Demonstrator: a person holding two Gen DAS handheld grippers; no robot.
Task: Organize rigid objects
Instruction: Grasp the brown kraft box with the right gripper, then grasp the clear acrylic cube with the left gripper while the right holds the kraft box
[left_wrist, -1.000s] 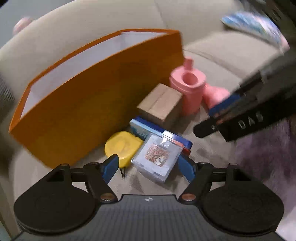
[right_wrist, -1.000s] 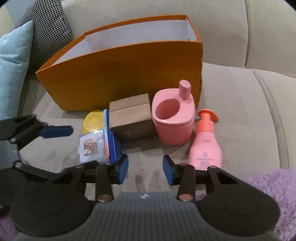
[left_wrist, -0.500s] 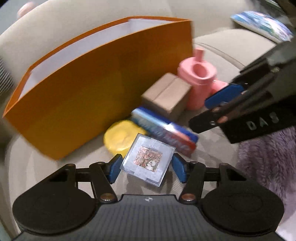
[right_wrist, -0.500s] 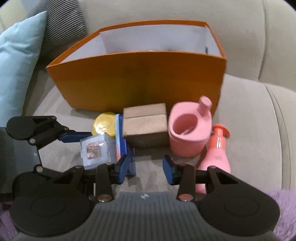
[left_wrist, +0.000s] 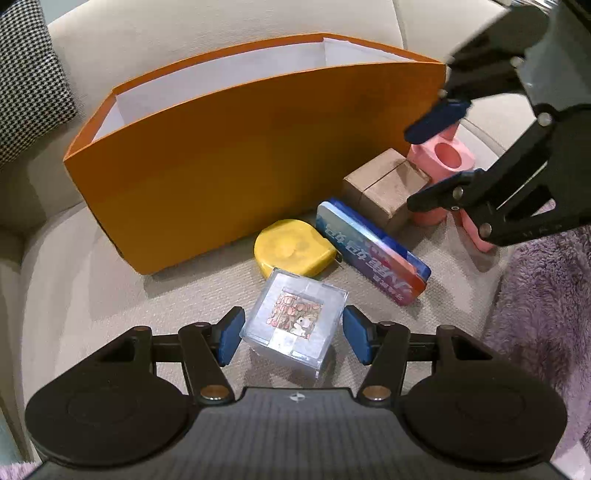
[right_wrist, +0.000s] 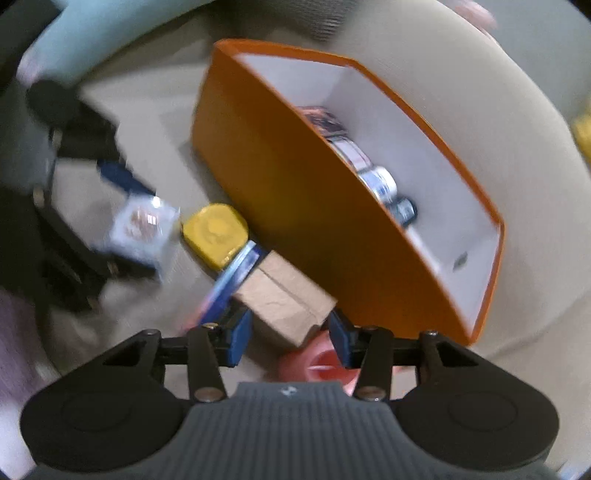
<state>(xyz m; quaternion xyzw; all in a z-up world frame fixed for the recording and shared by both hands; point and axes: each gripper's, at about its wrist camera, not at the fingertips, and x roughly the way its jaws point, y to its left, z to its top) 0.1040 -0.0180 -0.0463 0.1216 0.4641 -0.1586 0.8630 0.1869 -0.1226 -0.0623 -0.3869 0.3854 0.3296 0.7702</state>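
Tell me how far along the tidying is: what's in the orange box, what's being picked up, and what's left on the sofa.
Done: a few items, too blurred to name, lie in the orange box. In hand: the left tool straddles the clear cube; the right tool, jaws just opening, straddles the brown box. Neither looks clamped. Left: yellow tape measure, blue tin, pink cup, pink bottle.
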